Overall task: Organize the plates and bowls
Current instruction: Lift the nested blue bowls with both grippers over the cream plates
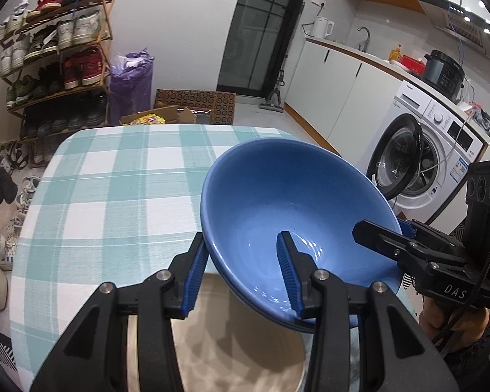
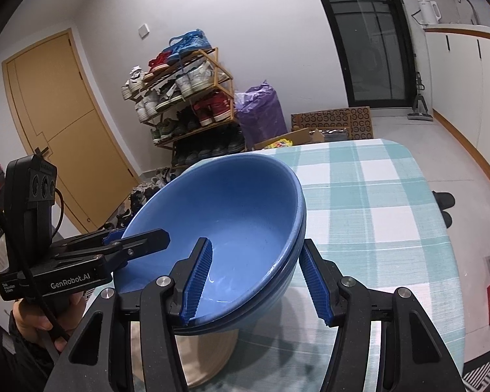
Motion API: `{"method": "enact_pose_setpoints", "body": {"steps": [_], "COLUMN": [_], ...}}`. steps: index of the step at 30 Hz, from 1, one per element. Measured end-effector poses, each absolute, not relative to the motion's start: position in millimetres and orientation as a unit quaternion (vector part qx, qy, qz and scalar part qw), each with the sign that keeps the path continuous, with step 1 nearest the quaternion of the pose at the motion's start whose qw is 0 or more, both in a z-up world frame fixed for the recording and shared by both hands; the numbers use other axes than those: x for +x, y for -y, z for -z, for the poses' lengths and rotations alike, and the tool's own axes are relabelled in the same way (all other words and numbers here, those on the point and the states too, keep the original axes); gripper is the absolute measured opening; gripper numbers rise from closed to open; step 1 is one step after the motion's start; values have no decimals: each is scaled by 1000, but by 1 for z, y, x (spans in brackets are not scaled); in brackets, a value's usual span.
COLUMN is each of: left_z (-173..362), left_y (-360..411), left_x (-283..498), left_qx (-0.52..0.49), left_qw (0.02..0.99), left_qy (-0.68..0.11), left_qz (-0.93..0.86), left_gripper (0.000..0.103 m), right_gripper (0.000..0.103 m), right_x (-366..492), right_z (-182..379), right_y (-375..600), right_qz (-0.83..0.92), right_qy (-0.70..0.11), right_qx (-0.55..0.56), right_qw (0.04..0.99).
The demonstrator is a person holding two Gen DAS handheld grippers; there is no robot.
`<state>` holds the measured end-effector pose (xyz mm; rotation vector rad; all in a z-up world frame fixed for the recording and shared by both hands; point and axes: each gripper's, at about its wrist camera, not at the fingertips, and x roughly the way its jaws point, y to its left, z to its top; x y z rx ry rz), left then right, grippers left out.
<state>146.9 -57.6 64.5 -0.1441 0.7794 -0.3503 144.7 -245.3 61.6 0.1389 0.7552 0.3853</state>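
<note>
A blue bowl (image 1: 277, 202) (image 2: 232, 215) is nested in a second blue bowl; the pair sits over a beige plate (image 1: 232, 343) (image 2: 209, 349) on the checked tablecloth. My left gripper (image 1: 245, 271) straddles the bowls' left rim, one finger inside and one outside, jaws apart. My right gripper (image 2: 254, 277) straddles the right rim the same way, jaws apart. Each gripper shows in the other's view, the right gripper (image 1: 385, 238) and the left gripper (image 2: 130, 245) both at the rim. Whether the pads touch the rim is unclear.
The table (image 1: 114, 179) (image 2: 375, 196) has a green and white checked cloth. Beyond it stand a shoe rack (image 1: 55, 55), a purple bag (image 1: 130, 78) and cardboard boxes. A washing machine (image 1: 424, 156) and kitchen counter are to the right.
</note>
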Motion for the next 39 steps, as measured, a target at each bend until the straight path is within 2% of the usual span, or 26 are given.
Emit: {"method": "enact_pose_setpoints", "body": {"steps": [22,39], "left_z": [-56,-36], "left_y": [-8,-15], "left_x": [98,85], "left_qx": [-87,-81], "left_qw": [920,919], "left_qy": [-360,-371], "left_qz": [125,106], "left_gripper": [42,42], "right_gripper": [57,57], "right_x": [112,104], "right_z": [-58,-35], "right_y": [167,153], "right_qz": [-234,-243], "right_qy": [-368,-378], "right_qx": [37,38], "right_qw": [899,893]}}
